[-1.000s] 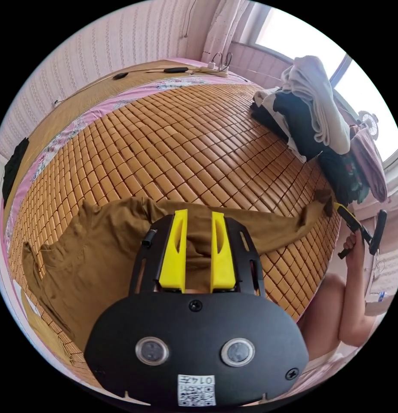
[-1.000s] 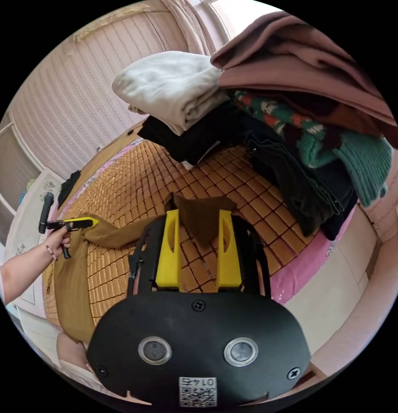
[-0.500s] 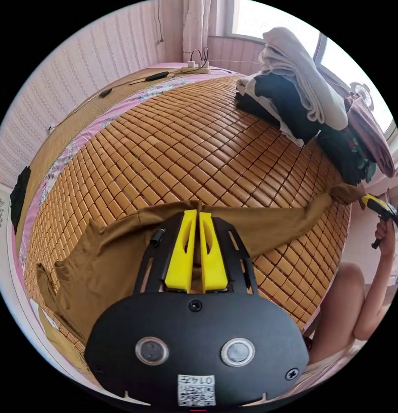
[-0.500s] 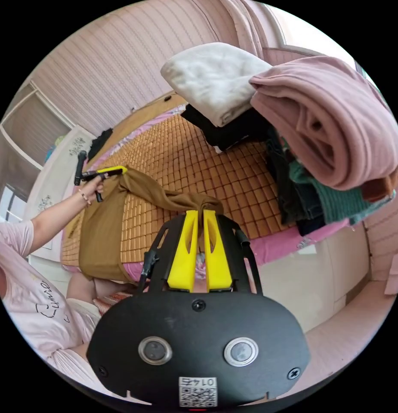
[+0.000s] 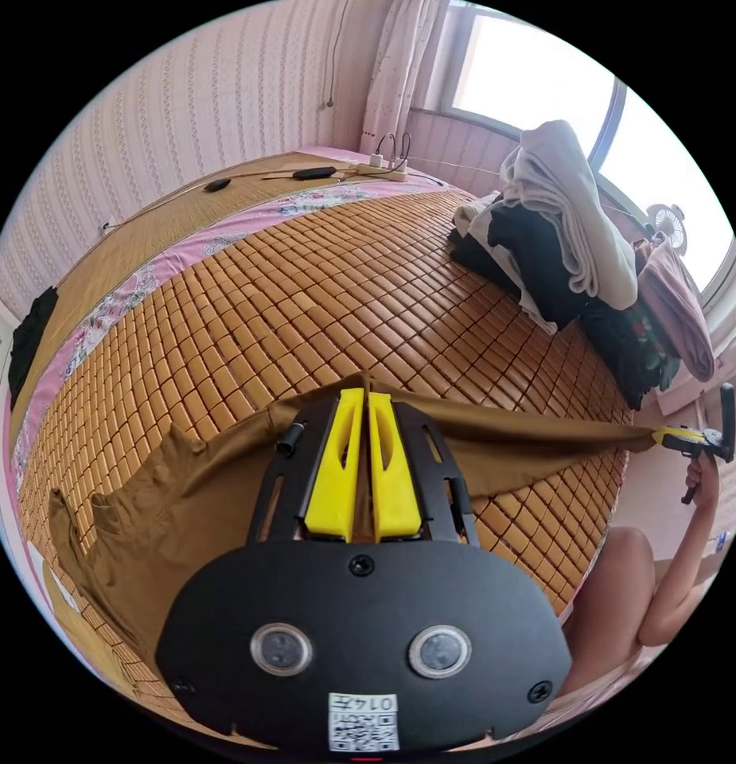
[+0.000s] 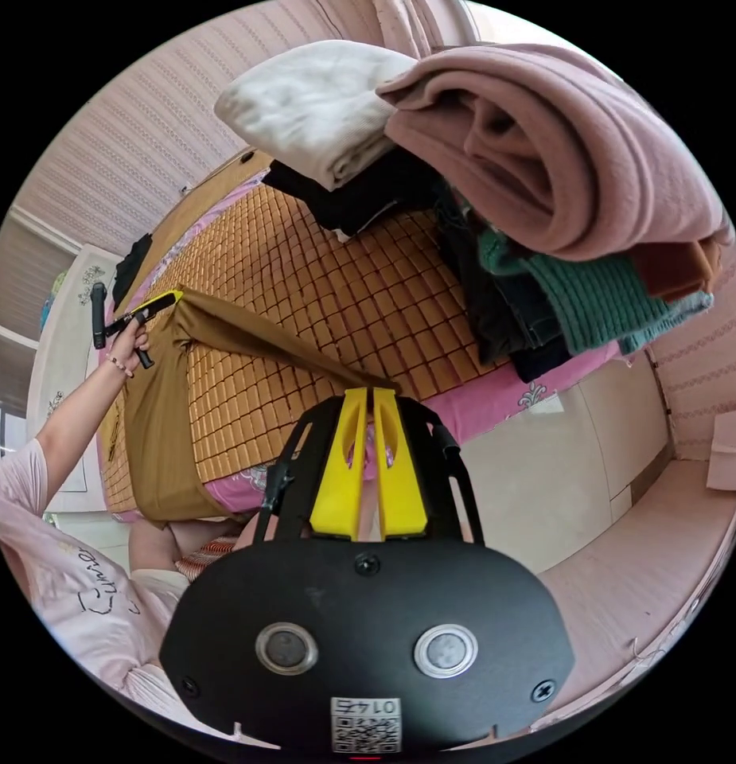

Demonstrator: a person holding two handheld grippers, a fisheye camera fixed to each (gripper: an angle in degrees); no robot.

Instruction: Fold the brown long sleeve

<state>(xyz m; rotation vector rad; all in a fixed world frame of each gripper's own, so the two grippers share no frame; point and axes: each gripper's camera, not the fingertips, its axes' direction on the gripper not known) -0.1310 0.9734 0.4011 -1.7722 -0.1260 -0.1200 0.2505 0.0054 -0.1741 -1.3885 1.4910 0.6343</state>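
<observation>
Both grippers, left (image 5: 364,395) and right (image 6: 370,392), clenched on brown long sleeve (image 5: 184,509), stretched taut over the bed's bamboo mat (image 5: 304,278). No fold made yet.

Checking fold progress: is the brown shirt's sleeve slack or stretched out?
Stretched out. The sleeve runs taut between the left gripper and the right gripper, both shut on the brown shirt, above the bamboo mat.
</observation>
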